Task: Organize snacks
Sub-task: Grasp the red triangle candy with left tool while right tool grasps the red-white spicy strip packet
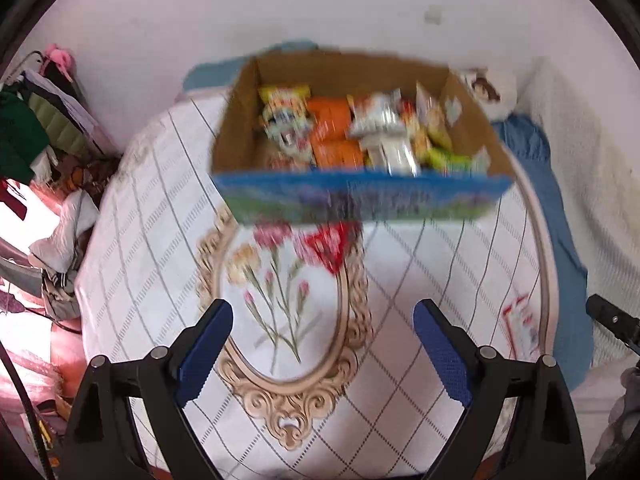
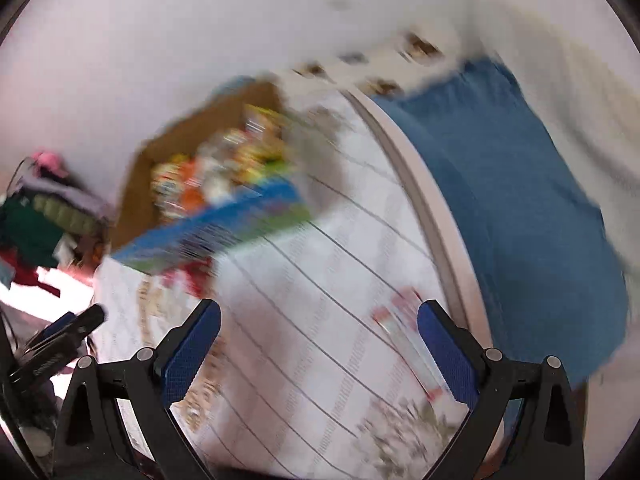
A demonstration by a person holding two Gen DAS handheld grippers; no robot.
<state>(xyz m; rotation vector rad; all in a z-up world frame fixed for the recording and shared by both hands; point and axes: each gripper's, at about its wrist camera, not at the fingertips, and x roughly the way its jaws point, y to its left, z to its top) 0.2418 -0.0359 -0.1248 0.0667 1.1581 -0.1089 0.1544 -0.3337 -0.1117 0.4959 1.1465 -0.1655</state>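
Observation:
A cardboard box (image 1: 240, 120) with a blue printed front stands at the far side of the round table; it holds several snack packets (image 1: 332, 132). A red snack packet (image 1: 326, 246) lies on the table just in front of the box. A flat white and red packet (image 1: 520, 328) lies near the table's right edge. My left gripper (image 1: 322, 344) is open and empty above the table's flower print. My right gripper (image 2: 318, 350) is open and empty over the table; the white and red packet (image 2: 408, 344) lies near its right finger. The box (image 2: 136, 184) shows blurred at left.
The table (image 1: 140, 240) has a white checked cloth with an oval flower print. A blue cloth (image 1: 560, 240) hangs off its right side. A pile of clothes (image 1: 36, 128) sits at left. White walls stand behind. The other gripper (image 1: 612, 320) shows at right.

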